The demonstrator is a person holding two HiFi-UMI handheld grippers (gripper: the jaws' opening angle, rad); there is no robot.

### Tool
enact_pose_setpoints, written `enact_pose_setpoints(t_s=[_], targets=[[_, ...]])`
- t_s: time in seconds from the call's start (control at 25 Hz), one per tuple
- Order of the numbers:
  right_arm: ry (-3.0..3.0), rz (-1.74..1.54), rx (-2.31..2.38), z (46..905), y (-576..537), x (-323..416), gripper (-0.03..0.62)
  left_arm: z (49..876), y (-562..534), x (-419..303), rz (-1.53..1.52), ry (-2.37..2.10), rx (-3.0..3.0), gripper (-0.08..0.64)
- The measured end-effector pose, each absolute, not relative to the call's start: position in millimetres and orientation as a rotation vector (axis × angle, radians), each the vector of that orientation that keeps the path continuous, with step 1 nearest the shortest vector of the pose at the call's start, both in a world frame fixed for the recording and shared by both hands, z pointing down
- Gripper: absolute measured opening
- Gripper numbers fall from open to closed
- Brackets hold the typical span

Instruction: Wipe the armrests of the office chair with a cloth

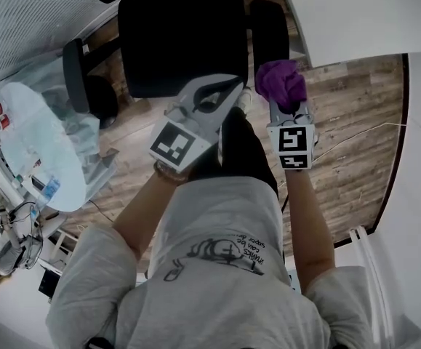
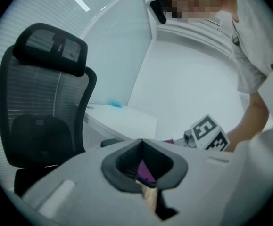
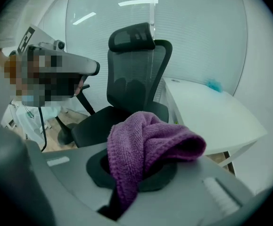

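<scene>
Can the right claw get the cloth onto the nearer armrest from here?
Probably yes: the right claw holds the cloth close by that armrest, with nothing visible between them.

Head view looks down; gripper views share chair (image 3: 136, 79).

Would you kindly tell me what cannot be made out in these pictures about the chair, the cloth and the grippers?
- Right gripper pads: right gripper view, buried under the purple cloth.
- Office chair base: head view, hidden beneath the seat.
- Items on the round table: head view, too small to identify.
</scene>
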State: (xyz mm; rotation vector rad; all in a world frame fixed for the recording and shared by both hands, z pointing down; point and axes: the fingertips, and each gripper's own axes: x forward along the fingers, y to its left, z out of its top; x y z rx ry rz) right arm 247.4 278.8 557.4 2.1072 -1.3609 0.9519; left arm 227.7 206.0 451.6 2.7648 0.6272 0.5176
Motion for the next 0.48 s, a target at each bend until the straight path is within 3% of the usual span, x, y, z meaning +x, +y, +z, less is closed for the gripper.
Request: enact_pose_setpoints(t_s=[0.48], targets=[[-1.399,0.715,2.367,415,285,266,0.032,344,198,237,0.380,0.629,2.853,0.000]])
